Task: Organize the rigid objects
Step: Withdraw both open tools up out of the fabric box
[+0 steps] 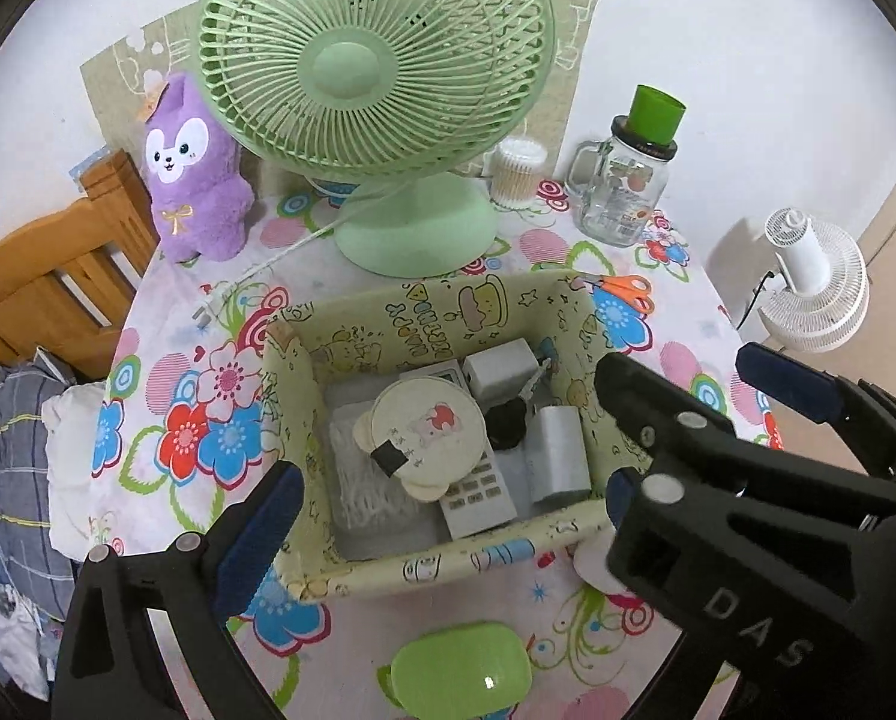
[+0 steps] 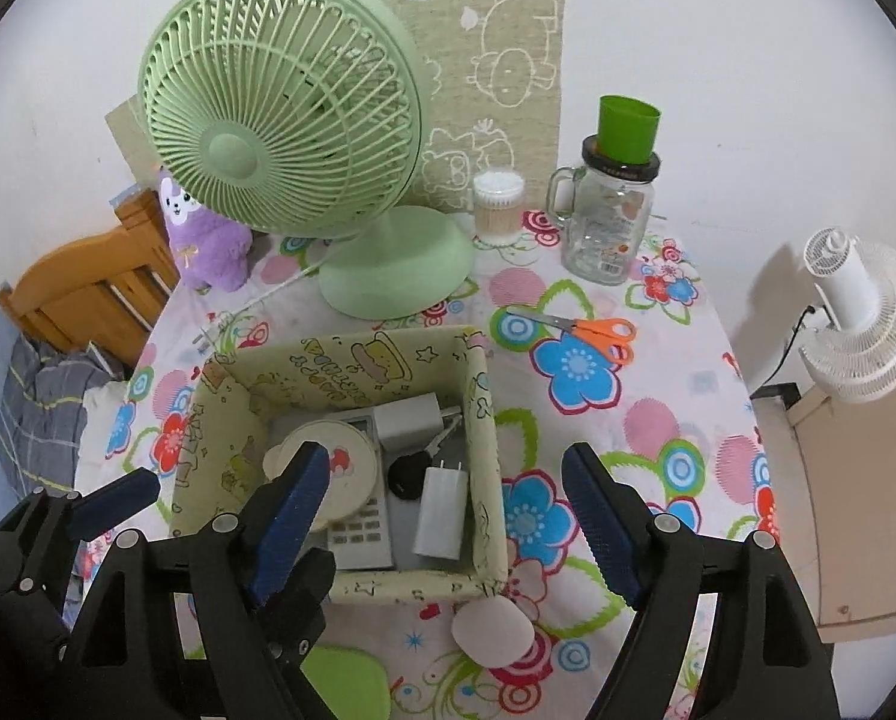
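— What sat ahead of my left gripper (image 1: 448, 516)?

— The box (image 1: 303, 372) lay straight before it, between its fingers, holding a round case (image 1: 429, 426) on a remote (image 1: 478, 495), with two chargers (image 1: 559, 450) to the right.

— And behind the box?

— The fan (image 1: 387, 120) stood beyond it, a plush toy (image 1: 198, 174) to its left, a jar (image 1: 622, 192) to its right.

— Near my right gripper (image 2: 448, 522)?

— Scissors (image 2: 592, 333) lay ahead and right; a pebble-shaped object (image 2: 493, 630) lay between its fingers, just outside the box corner.
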### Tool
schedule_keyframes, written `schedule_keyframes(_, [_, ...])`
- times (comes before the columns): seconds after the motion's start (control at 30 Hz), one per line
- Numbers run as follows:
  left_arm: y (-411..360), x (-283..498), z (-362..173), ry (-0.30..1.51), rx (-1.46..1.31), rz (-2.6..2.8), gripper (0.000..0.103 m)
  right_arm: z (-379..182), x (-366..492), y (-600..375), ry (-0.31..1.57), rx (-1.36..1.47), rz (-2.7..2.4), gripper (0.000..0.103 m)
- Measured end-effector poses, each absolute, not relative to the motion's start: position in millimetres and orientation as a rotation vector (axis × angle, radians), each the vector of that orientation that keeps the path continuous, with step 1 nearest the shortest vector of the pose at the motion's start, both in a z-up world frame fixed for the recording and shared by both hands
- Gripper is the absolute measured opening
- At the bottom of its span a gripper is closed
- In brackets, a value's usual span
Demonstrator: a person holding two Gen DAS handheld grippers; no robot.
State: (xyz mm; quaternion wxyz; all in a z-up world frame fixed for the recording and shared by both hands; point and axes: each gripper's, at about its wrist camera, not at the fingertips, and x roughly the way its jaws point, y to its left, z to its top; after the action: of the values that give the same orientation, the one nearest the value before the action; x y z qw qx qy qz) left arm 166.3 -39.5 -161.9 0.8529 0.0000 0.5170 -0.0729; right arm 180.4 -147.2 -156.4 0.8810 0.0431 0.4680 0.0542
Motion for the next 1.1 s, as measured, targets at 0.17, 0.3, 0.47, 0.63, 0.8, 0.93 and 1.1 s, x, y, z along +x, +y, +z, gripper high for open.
schedule_keyframes(0.17, [-38.9, 153.6, -150.9, 1.061, 0.017, -0.144, 0.102, -147.3, 168.9, -151.0, 0.962, 0.108, 0.103, 0.082])
schedule_keyframes(0.3, [-39.0, 145.4, -143.3, 1.046, 0.023, -0.142, 0.102, -138.5, 159.1, -151.8, 0.944, 0.107, 0.100, 0.082])
schedule_keyframes(0.47, [-38.4, 134.4, -135.8, 1.033, 0.025, -0.147, 0.102, -131.3, 146.8, -155.7, 0.930, 0.113, 0.092, 0.082])
schedule_keyframes(0.63, [-38.3, 123.7, -134.1, 1.028, 0.024, -0.150, 0.102, -129.3, 133.4, -160.1, 0.923, 0.114, 0.084, 0.082])
schedule_keyframes(0.8, [-39.2, 112.4, -137.6, 1.032, 0.016, -0.149, 0.102, -133.3, 120.5, -164.9, 0.935, 0.104, 0.077, 0.082])
schedule_keyframes(0.93, [-41.6, 103.4, -142.6, 1.036, 0.021, -0.153, 0.102, -138.2, 111.4, -169.7, 0.949, 0.108, 0.076, 0.082])
schedule_keyframes(1.1, [-39.5, 93.2, -145.7, 1.018, -0.010, -0.141, 0.102, -143.3, 101.2, -170.6, 0.958, 0.088, 0.066, 0.082])
